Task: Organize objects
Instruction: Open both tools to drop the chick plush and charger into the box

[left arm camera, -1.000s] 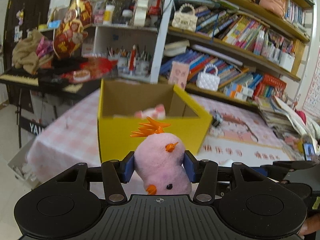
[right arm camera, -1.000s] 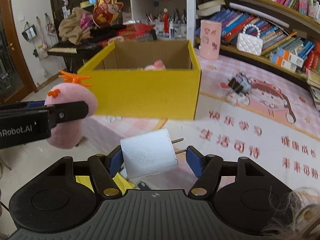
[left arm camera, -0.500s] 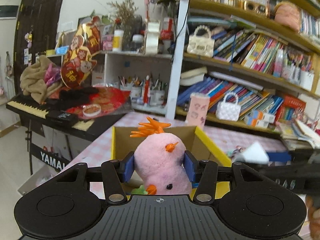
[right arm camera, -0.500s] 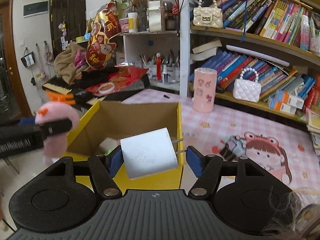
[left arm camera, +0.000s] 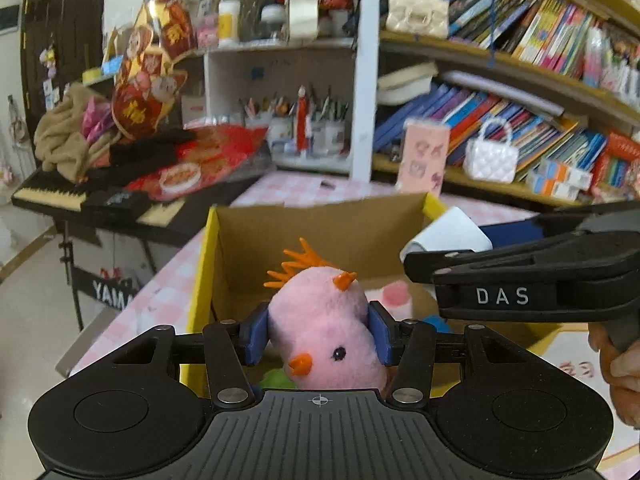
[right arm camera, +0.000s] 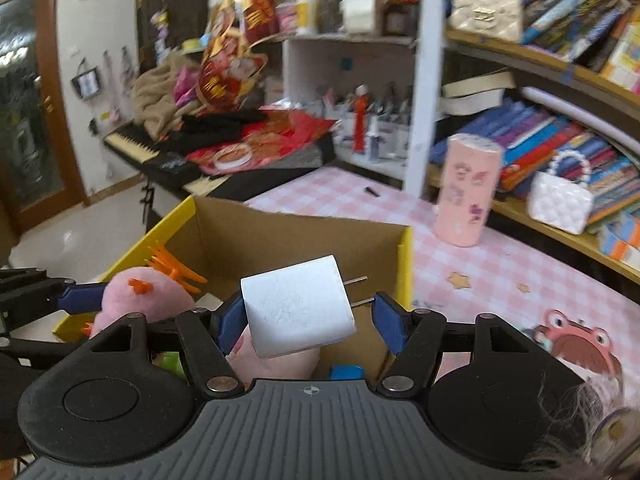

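The left tongs [left arm camera: 318, 338] are clenched on a pink toy chick [left arm camera: 326, 332], its sides pressed in by both blue pads, and it is held above the open yellow box [left arm camera: 200, 280]. The right tongs [right arm camera: 306, 320] hold a white plug adapter [right arm camera: 296, 306]; its left side is seated against the left pad, while on the right only the two metal pins reach toward the other pad, so the grip is judged slight.

A slip of the adapter is the likeliest fault: it is held askew and could twist free before the release is meant. It appears to be over the box, so a fall should land inside, though near the right wall. In the left wrist view the right tongs [left arm camera: 516, 276] are seen just beside and above the chick, so a knock between the two tools is possible if both are lowered together. The chick's orange crest could be caught on the box's rim if it is let go too near the left wall.

Below the tongs, a pink soft thing [left arm camera: 394, 294], something blue [right arm camera: 346, 372] and something green [left arm camera: 276, 380] already lie in the box. Ahead, beyond the box, a pink cup [right arm camera: 466, 192] stands on the pink checked worktop [right arm camera: 500, 264], well clear of both.
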A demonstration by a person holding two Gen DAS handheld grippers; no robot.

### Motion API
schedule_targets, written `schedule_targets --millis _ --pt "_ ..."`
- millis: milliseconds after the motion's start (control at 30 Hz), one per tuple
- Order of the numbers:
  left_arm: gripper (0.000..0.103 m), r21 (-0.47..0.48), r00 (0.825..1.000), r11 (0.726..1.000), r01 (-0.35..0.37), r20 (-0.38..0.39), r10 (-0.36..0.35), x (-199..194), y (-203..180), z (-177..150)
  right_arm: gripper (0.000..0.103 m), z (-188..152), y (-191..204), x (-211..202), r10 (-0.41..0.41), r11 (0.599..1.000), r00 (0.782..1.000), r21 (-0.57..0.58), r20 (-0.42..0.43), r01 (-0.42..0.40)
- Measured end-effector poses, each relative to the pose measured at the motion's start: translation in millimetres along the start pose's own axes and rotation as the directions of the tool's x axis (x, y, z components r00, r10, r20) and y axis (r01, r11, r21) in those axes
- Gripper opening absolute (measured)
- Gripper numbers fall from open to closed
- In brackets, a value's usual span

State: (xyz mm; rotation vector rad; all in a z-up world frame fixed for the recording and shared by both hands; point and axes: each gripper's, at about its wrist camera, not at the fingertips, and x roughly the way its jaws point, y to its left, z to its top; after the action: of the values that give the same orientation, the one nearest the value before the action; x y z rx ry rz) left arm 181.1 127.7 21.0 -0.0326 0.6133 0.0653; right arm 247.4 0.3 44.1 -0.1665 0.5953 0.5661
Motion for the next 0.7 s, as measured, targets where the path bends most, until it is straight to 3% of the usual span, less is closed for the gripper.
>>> schedule_targets --millis 133,167,200,300,500,700 --pt "0.055 -0.014 0.997 0.999 -0.028 -0.066 0.027 17 -1 -7 0.064 4 -1 24 0.013 0.999 0.997 -0.041 -0.074 -0.016" --pt "0.061 -0.021 0.997 0.999 -0.037 -0.069 0.036 16 -2 -9 0.064 4 0 29 0.012 0.998 0.996 -0.062 -0.089 -0.018" --pt "0.077 -0.031 0.997 0.998 -0.045 -0.056 0.043 12 -3 -9 0.064 5 1 34 0.013 0.996 0.994 -0.085 -0.106 -0.022" --pt "0.087 -0.041 1.0 0.999 -0.022 0.003 0.022 -3 -4 -11 0.065 6 -1 47 0.029 0.996 0.989 -0.082 -0.148 -0.041" --pt "0.088 -0.033 0.999 0.999 -0.022 0.027 0.023 -10 -7 -11 0.066 6 -7 59 0.018 0.998 0.981 -0.052 -0.192 -0.029" --pt "0.088 -0.032 0.998 0.999 -0.03 0.056 0.031 -20 -5 -12 0.071 5 -3 49 0.028 0.998 0.988 -0.048 -0.155 -0.036"
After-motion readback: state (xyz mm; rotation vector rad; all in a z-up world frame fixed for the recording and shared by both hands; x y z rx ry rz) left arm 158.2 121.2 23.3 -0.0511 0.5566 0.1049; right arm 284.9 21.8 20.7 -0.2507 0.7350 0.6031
